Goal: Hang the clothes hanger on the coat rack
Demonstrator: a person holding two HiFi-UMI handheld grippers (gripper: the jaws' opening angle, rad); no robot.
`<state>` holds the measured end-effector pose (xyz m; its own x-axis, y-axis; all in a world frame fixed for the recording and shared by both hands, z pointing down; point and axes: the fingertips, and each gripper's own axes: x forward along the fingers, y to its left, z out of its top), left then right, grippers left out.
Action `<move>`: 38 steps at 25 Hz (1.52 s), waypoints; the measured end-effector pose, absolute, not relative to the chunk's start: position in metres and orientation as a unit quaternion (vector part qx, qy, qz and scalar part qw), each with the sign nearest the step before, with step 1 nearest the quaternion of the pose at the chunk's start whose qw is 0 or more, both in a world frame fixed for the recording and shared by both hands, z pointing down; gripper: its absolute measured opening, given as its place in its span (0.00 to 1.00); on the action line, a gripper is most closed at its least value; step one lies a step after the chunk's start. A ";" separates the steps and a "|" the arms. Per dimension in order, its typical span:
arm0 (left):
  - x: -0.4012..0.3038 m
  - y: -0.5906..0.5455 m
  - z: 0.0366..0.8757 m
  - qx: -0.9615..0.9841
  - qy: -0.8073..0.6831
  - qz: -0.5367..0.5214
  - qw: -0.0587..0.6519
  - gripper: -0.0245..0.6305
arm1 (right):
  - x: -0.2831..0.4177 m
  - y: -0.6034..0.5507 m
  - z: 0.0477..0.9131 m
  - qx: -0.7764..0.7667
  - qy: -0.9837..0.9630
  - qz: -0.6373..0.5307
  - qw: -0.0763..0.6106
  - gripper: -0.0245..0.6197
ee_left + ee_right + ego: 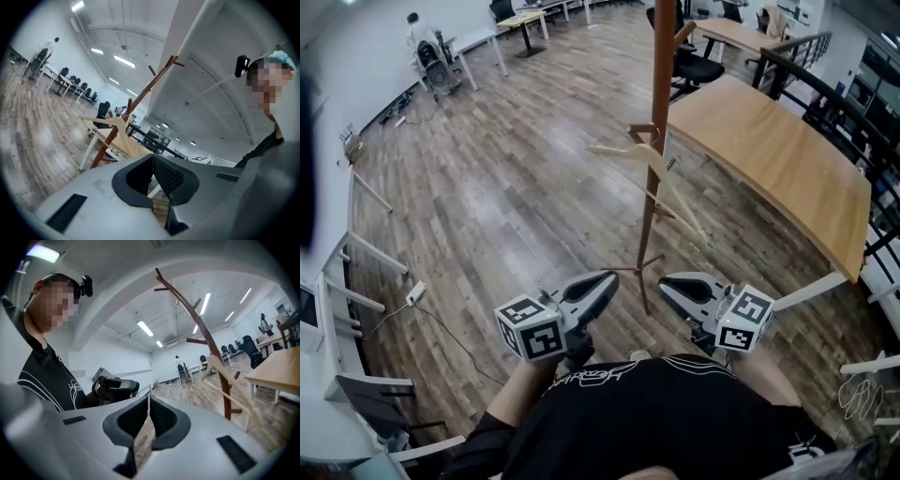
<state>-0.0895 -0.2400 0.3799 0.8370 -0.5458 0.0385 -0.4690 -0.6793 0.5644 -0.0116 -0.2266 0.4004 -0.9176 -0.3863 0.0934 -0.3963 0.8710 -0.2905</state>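
Note:
A pale wooden clothes hanger (649, 159) hangs from a peg on the brown wooden coat rack (660, 103), free of both grippers. In the head view my left gripper (612, 277) and right gripper (664, 281) are held low and close to my body, on either side of the rack's foot, well short of the hanger. Both are shut with nothing between the jaws. The left gripper view shows its gripper (151, 159) closed, with the hanger (105, 123) and rack (140, 96) beyond it. In the right gripper view the shut gripper (148, 401) faces the rack (201, 331) and the hanger (229, 380).
A long wooden table (769, 159) stands just right of the rack, with a black office chair (694, 66) behind it. White desk frames and a power strip (414, 293) with its cable line the left wall. A person (417, 33) is far off at the back left.

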 end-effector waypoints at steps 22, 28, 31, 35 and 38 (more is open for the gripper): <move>-0.146 -0.071 0.385 0.929 -0.234 -0.068 0.278 0.05 | -0.064 -0.059 0.415 0.279 -0.944 0.179 0.010 0.10; -0.142 -0.060 0.388 0.932 -0.218 -0.067 0.283 0.05 | -0.062 -0.045 0.415 0.294 -0.940 0.175 0.015 0.10; -0.140 -0.054 0.390 0.932 -0.212 -0.066 0.287 0.05 | -0.061 -0.038 0.417 0.298 -0.938 0.177 0.018 0.10; -0.142 -0.050 0.390 0.932 -0.210 -0.067 0.287 0.05 | -0.061 -0.034 0.420 0.301 -0.937 0.178 0.022 0.10; -0.144 -0.047 0.390 0.933 -0.209 -0.067 0.286 0.05 | -0.062 -0.029 0.421 0.301 -0.936 0.180 0.021 0.10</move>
<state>-0.1438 -0.0470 0.3897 0.9035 -0.4285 -0.0050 -0.3520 -0.7489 0.5614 -0.0620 -0.0292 0.4205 -0.8174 -0.5570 0.1469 -0.5719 0.7538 -0.3237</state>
